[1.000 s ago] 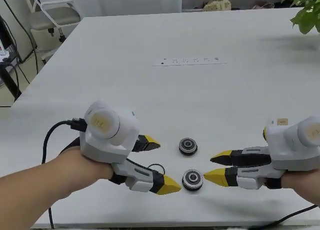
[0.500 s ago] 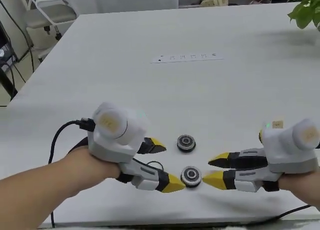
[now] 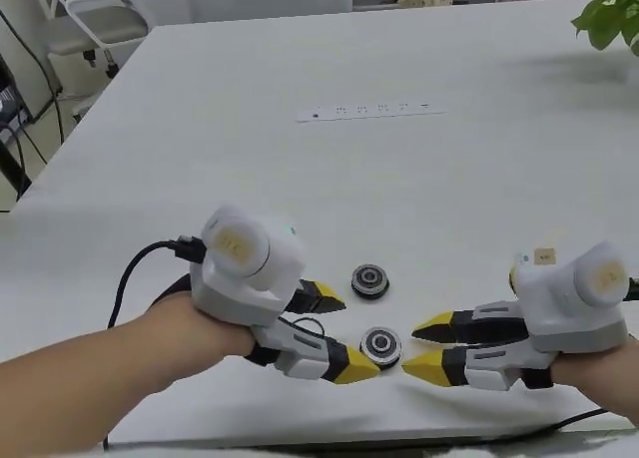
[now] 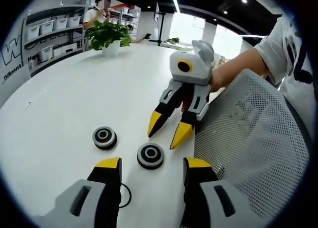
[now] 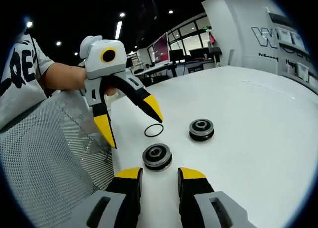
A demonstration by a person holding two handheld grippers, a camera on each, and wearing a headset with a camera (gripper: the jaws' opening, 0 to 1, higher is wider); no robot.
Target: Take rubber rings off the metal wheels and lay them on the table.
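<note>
White table (image 3: 449, 179), jaws apart

Near wheel (image 3: 380, 345) lies between our left gripper (image 3: 356, 336) and right gripper (image 3: 412, 346), both parted and empty. We should pin it with one, then peel its rubber ring (image 5: 157, 166) with the other.

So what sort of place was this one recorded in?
Probably an open-plan office or lab: a wide white table with a flat white socket strip, wall shelves of pale storage bins, and a grey mesh office chair.
</note>
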